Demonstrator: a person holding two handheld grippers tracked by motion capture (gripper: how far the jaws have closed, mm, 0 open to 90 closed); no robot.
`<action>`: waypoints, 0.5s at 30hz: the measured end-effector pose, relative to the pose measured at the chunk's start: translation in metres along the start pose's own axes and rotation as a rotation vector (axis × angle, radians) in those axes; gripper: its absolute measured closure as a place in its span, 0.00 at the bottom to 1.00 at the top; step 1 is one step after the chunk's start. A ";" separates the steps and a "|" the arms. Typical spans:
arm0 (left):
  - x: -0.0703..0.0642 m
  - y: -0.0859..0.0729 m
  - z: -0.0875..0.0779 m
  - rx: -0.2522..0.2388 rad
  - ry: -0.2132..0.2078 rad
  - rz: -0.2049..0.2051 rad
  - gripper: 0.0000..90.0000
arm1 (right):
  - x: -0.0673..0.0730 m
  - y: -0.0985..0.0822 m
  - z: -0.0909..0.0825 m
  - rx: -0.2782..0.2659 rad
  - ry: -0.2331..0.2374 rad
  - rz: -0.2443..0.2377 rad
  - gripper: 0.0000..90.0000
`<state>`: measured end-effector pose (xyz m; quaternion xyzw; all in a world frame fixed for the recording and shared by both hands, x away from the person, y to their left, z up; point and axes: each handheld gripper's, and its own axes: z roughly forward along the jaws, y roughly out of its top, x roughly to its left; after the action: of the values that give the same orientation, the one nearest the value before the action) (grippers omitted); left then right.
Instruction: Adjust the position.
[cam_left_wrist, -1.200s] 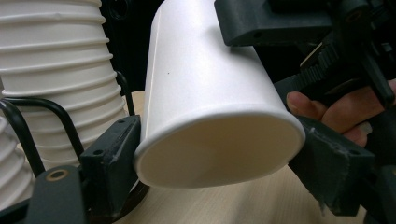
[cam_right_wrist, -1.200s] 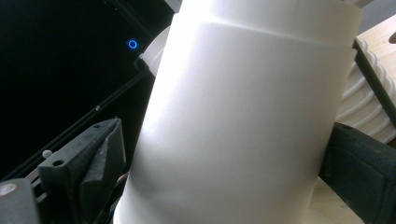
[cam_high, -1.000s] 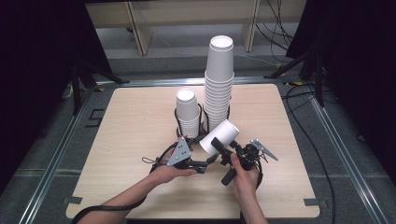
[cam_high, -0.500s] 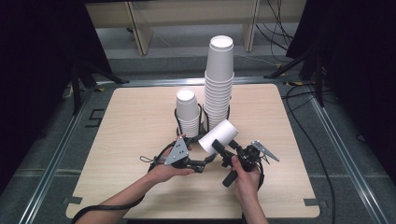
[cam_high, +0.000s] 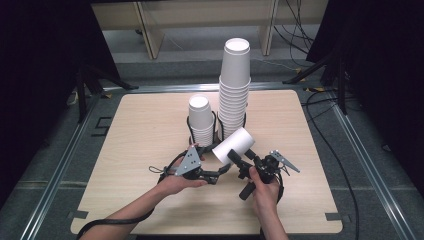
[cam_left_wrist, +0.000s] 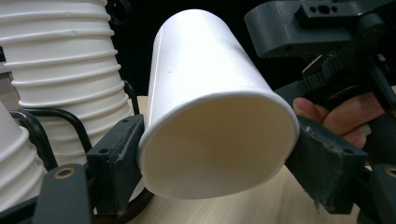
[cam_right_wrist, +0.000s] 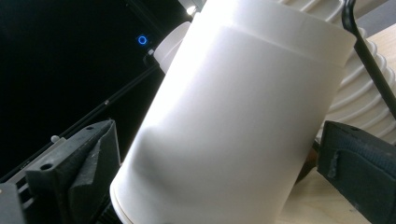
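The left hand-held gripper (cam_left_wrist: 210, 163) clamps the paper cup (cam_left_wrist: 210, 116); the right hand-held gripper (cam_right_wrist: 224, 186) stands open around it; stacking remains.

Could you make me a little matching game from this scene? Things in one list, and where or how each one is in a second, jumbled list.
Things:
1. loose cup
2. tall stack
3. short stack
4. table

Descriptions:
A. light wood, flat
B. upright, the lower of two white piles
C. tilted on its side, held up off the tabletop
D. upright, the highest white pile

Pairs: 1-C, 2-D, 3-B, 4-A
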<state>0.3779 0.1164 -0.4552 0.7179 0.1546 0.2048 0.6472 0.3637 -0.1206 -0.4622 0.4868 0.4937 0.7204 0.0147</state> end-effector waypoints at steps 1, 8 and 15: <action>0.000 0.000 0.000 -0.001 0.006 0.003 0.25 | 0.001 -0.001 0.000 0.007 -0.009 0.020 0.00; 0.001 0.000 0.000 -0.002 0.006 -0.003 0.25 | -0.002 -0.001 0.001 -0.002 0.018 -0.004 0.00; 0.002 0.000 0.000 0.000 0.003 -0.003 0.26 | -0.002 0.000 -0.002 0.009 0.011 -0.019 0.00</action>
<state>0.3793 0.1171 -0.4553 0.7174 0.1566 0.2049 0.6472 0.3635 -0.1233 -0.4638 0.4781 0.5017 0.7207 0.0167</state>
